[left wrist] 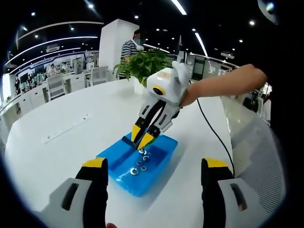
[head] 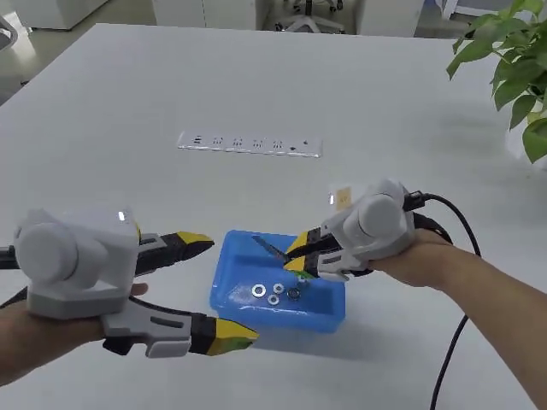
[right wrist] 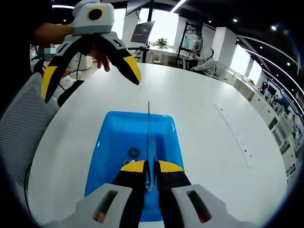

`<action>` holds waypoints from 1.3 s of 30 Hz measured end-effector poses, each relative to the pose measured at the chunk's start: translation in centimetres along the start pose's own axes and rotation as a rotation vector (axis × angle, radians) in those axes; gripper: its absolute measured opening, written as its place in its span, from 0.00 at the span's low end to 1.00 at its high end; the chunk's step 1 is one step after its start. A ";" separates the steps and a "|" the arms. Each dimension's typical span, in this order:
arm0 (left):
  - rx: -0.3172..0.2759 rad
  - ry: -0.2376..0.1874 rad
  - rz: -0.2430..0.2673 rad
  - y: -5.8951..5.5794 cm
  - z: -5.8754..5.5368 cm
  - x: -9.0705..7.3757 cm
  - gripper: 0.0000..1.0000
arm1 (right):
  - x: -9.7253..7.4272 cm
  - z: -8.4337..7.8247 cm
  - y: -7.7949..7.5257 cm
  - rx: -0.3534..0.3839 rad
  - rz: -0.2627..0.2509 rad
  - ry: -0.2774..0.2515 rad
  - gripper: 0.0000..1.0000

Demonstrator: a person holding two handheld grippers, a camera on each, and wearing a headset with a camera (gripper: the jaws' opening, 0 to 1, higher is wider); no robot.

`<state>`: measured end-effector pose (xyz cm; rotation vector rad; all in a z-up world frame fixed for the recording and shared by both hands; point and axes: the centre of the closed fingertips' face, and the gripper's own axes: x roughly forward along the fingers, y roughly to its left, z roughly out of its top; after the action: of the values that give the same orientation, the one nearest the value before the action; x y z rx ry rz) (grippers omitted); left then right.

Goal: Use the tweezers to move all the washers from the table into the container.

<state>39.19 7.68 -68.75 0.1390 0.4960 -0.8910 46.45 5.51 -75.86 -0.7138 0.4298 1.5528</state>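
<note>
We found the site to be an open-plan office. We recorded a large white table (head: 256, 77) carrying a power strip (head: 249, 143), with a potted plant (head: 513, 68) at its far right. Beyond it we noted rows of desks and chairs (left wrist: 57, 85), linear ceiling lights (left wrist: 179, 6), a screen (right wrist: 142, 32), a person seated at a desk (right wrist: 206, 64) and a mesh office chair (right wrist: 23, 133) near the table.

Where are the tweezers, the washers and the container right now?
tweezers (right wrist: 148, 137), right gripper view, middle of the shaft.
washers (head: 259, 291), head view, the leftmost washer.
container (head: 273, 318), head view, its front wall.
</note>
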 end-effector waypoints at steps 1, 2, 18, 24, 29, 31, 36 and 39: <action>0.005 -0.006 0.000 0.1 0.2 0.0 0.86 | 0.0 0.0 0.2 0.004 0.007 -0.003 0.09; 0.010 -0.013 0.000 0.2 0.4 0.1 0.85 | 0.0 0.0 0.2 0.001 0.006 -0.003 0.09; 0.146 0.049 0.005 2.8 0.0 1.8 0.43 | 0.1 0.3 0.5 0.010 0.012 -0.026 0.09; 0.174 0.048 0.001 3.6 0.6 2.6 0.31 | 0.1 0.5 0.5 0.006 0.012 -0.034 0.09; 0.198 0.048 -0.011 3.8 1.0 3.2 0.25 | 0.0 0.6 0.5 0.004 0.015 -0.042 0.09; 0.204 0.053 -0.006 4.0 1.0 3.4 0.25 | 0.0 0.7 0.5 0.005 0.014 -0.044 0.09; 0.217 0.051 -0.020 3.8 1.3 3.6 0.21 | 0.0 0.9 0.6 0.002 0.016 -0.053 0.09; 0.224 0.051 -0.026 3.8 1.4 3.7 0.17 | 0.0 1.0 0.6 0.002 0.019 -0.060 0.09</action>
<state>44.50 7.00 -69.58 0.3613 0.4450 -0.9688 45.64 6.10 -75.24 -0.6619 0.3943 1.5874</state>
